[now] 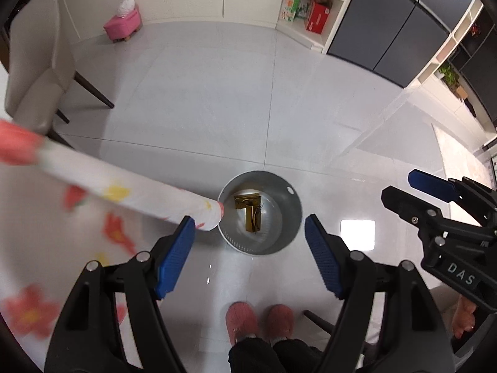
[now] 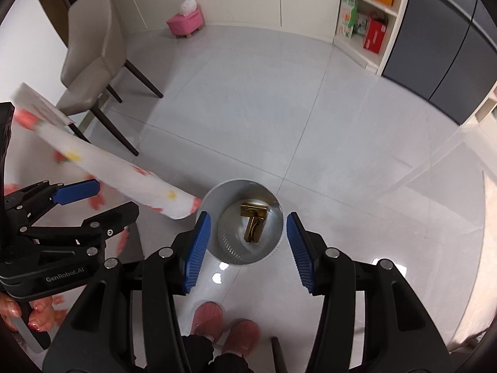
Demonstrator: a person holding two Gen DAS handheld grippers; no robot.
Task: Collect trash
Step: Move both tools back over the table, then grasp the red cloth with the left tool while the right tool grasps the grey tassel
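Both grippers are pointing steeply down at a round metal trash bin (image 1: 260, 214) standing on the pale tiled floor (image 1: 217, 99). The left gripper (image 1: 250, 256) is hanging with its blue pads (image 1: 174, 258) spread wide and nothing between them — the bin is showing in the gap, well below. The right gripper (image 2: 245, 248) is likewise standing apart at the jaws, its pads (image 2: 196, 253) empty, with the bin framed between them. Inside the bin a gold-coloured box (image 2: 254, 224) is lying on the bottom, with what looks like its flap folded open; it is touching neither gripper. A table edge covered by a white cloth with red and yellow flowers (image 1: 124, 191) is jutting in from the left, its corner reaching just beside the bin's rim in both views. The person's feet in pink slippers (image 1: 259, 321) are standing on the floor near the bin. Farther off, a beige chair (image 2: 90, 49) is sitting by the table, a pink stool (image 2: 185, 24) is resting against the far wall, and cartons are lining a shelf (image 2: 366, 15).
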